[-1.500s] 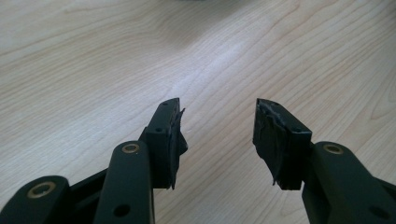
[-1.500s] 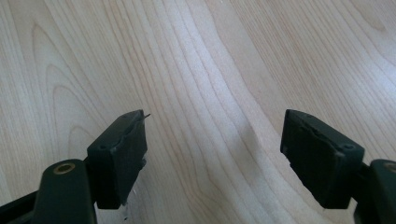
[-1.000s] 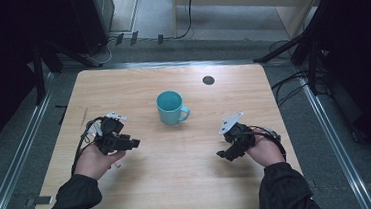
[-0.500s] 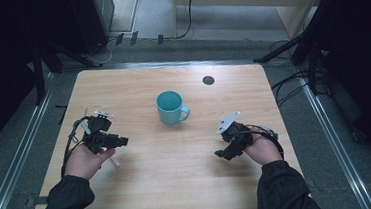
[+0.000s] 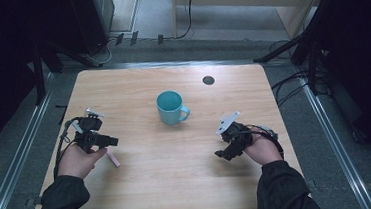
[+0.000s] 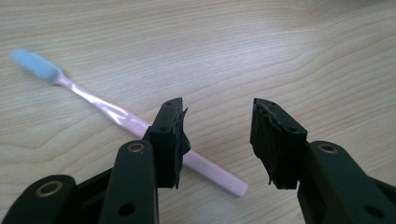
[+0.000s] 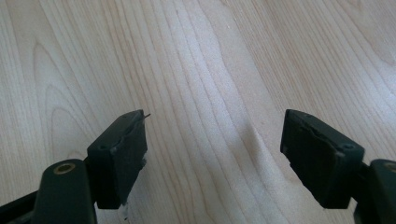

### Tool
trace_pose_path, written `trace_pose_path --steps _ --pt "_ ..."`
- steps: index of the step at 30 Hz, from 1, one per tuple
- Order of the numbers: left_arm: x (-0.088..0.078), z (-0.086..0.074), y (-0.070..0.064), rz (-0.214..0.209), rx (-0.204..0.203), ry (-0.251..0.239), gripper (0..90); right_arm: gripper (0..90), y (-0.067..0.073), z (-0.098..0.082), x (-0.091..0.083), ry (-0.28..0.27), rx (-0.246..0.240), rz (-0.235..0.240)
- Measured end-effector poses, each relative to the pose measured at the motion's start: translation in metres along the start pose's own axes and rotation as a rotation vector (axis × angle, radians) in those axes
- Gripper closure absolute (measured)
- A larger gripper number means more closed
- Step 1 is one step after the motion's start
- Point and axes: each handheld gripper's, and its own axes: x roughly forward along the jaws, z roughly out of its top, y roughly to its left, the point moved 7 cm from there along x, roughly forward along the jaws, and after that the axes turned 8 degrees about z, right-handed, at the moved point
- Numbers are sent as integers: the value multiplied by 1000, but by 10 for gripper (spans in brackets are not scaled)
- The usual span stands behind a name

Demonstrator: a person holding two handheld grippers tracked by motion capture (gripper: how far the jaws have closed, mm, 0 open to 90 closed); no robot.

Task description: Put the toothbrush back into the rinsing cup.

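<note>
The left gripper hung part-open and empty over the pink toothbrush lying flat on the surface, its handle beneath one jaw, so closing now would likely pinch air or skid it aside.

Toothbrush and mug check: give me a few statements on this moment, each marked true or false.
1. The pink toothbrush lies flat on the wooden table. True.
2. The left gripper is clamped on the toothbrush. False: its jaws stand apart and nothing lies between them; the handle passes behind one jaw.
3. The teal mug stands upright near the table's middle. True.
4. The toothbrush is inside the mug. False: it lies on the table by the left hand.
5. The right gripper holds the mug. False: its jaws are open over bare wood, apart from the mug.
</note>
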Motion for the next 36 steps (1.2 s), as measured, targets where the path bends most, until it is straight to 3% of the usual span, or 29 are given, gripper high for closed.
trace_pose_path --steps 12,16,19,31,36 --pt "10 -6 17 50 -71 78 553 227 0 0 0 2 0 0" --pt "14 -7 20 51 -109 98 553 227 0 0 0 3 -1 0" --pt "19 -9 25 48 -162 136 555 227 0 -1 0 0 -1 -2" --pt "31 -6 32 55 -218 188 571 227 1 -5 -1 8 2 -9" --pt "35 -5 35 78 -230 201 572 227 1 -9 -3 10 7 -13"
